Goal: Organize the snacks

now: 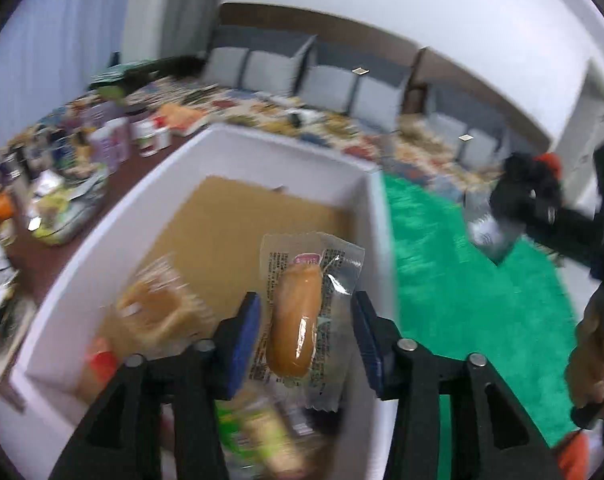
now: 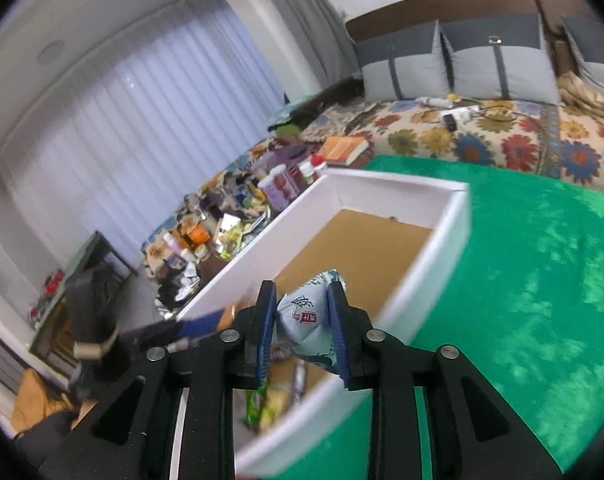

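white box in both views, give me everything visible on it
The white box is an open-topped rectangular tray with low, smooth white walls and a tan cardboard-like floor, sitting on the green cloth. The far half of the floor is bare. The near end holds a clear-wrapped tan pastry, blurred green-and-yellow packets and something red. The left tool hangs open above it around a wrapped brown bun; the right tool grips a pale blue packet over the near end.
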`<state>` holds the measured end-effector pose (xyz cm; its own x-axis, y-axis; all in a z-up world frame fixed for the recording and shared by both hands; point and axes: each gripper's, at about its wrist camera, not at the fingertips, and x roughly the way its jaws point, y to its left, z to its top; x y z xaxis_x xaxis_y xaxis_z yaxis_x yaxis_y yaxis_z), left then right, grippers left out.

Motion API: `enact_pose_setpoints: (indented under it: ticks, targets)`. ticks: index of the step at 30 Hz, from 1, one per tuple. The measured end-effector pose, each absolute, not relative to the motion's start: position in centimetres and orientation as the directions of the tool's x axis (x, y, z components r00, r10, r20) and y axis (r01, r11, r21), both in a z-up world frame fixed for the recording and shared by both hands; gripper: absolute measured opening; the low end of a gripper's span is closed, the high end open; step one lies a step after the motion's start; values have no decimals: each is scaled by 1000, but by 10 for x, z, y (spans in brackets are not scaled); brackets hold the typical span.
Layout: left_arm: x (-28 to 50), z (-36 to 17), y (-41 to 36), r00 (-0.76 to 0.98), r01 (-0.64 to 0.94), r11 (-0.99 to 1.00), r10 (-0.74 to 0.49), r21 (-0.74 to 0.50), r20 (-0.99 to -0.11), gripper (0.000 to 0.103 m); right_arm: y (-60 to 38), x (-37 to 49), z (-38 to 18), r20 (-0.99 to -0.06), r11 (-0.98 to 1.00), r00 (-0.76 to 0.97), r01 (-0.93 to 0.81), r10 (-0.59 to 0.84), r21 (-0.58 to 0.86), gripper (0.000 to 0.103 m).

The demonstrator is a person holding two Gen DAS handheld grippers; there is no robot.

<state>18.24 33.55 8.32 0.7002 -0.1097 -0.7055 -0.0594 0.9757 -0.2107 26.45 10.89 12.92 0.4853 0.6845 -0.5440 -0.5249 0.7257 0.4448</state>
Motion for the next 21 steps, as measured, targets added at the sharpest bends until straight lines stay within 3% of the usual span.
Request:
enact_pose_setpoints:
  ticks: [2,6,13,15,19,21]
  targets:
    - [182,70,338,688,-94,980,-62,-174,-723,57,136,272,116,-589,759,487,-496,645,422,57]
    - [165,60,343,700,-135,982,0,-133,-714,83,145,270,105,-619,787,493,-466,611,405,57]
    - [151,89,335,726,-204,975,94,-83,-681,91,138,248,128,-631,835,569,-487,526,257,67]
    - [144,100,342,719,-277,955,132,-107,-682,103,142,243,131,-638,838,573,-494,515,233,68]
    - [132,111,362,714,-373,915,177,-153,-678,103,151,228,127,-663,838,560,-508,496,198,74]
    - [132,113,362,692,-375,921,201,-108,-693,103,156,223,122,-681,840,550,-511,483,183,74]
